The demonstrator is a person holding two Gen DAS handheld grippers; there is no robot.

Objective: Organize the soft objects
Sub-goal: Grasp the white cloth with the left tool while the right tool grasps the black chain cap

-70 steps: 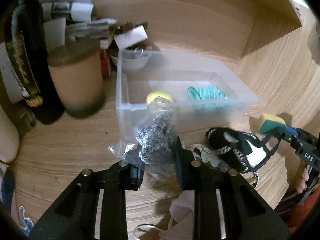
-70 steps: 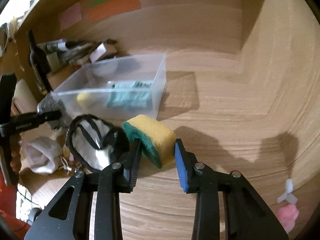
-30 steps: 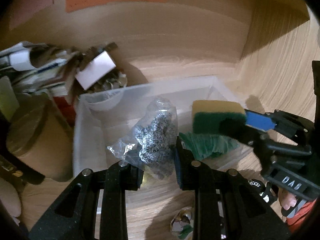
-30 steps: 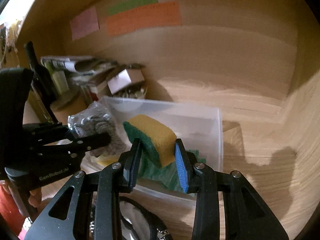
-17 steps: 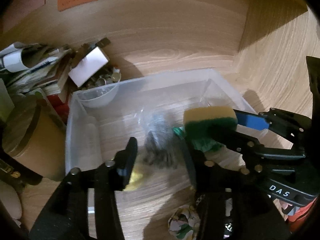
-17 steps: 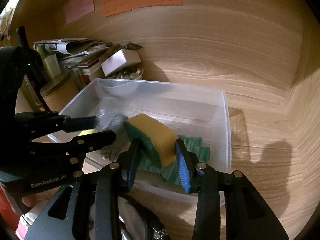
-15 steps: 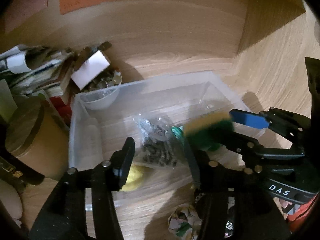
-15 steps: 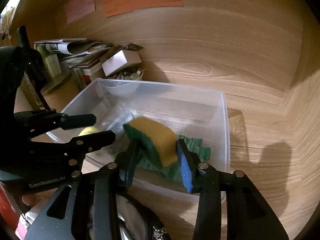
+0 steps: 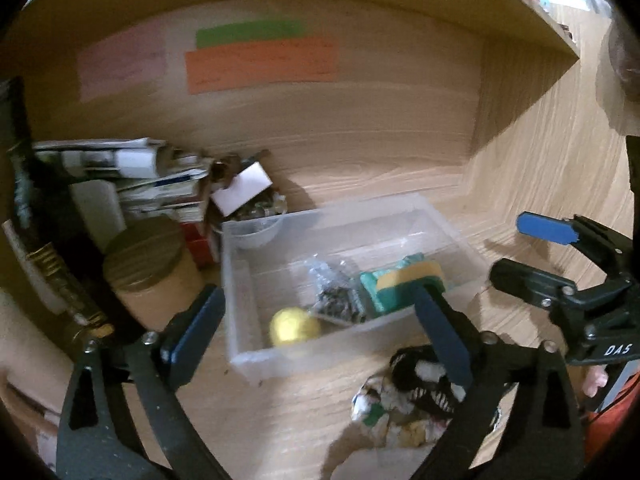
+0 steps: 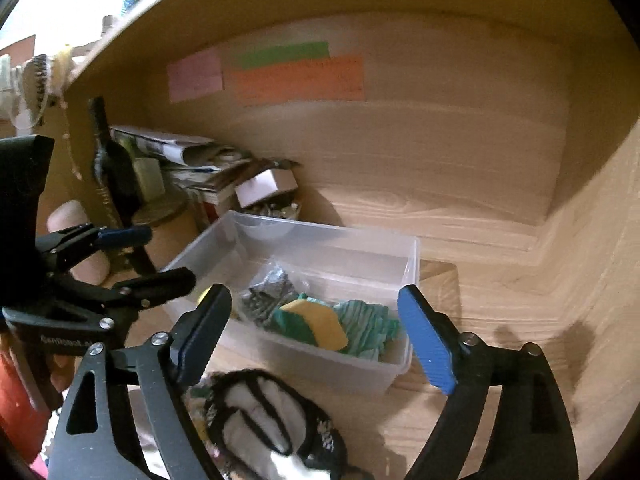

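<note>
A clear plastic bin (image 9: 256,344) (image 10: 408,276) sits on the wooden shelf. Inside lie a bagged grey knit item (image 9: 336,300) (image 10: 266,292), a yellow-and-green sponge (image 9: 408,280) (image 10: 316,326), a teal cloth (image 10: 368,332) and a yellow ball (image 9: 294,326). My left gripper (image 9: 316,332) is open and empty, raised in front of the bin. My right gripper (image 10: 316,336) is open and empty, also in front of the bin. A black-and-white soft item (image 9: 424,384) (image 10: 260,420) and a patterned cloth (image 9: 380,412) lie on the shelf in front of the bin.
A lidded tan jar (image 9: 152,276), a dark bottle (image 9: 44,248), stacked papers (image 9: 132,176) and a small box of bits (image 9: 248,196) crowd the left of the bin. The wooden back wall (image 9: 360,120) carries coloured notes. A side wall (image 9: 560,140) stands on the right.
Both grippers opened over the bin; the bagged knit item and the sponge dropped inside. Both grippers have since pulled up and back, empty.
</note>
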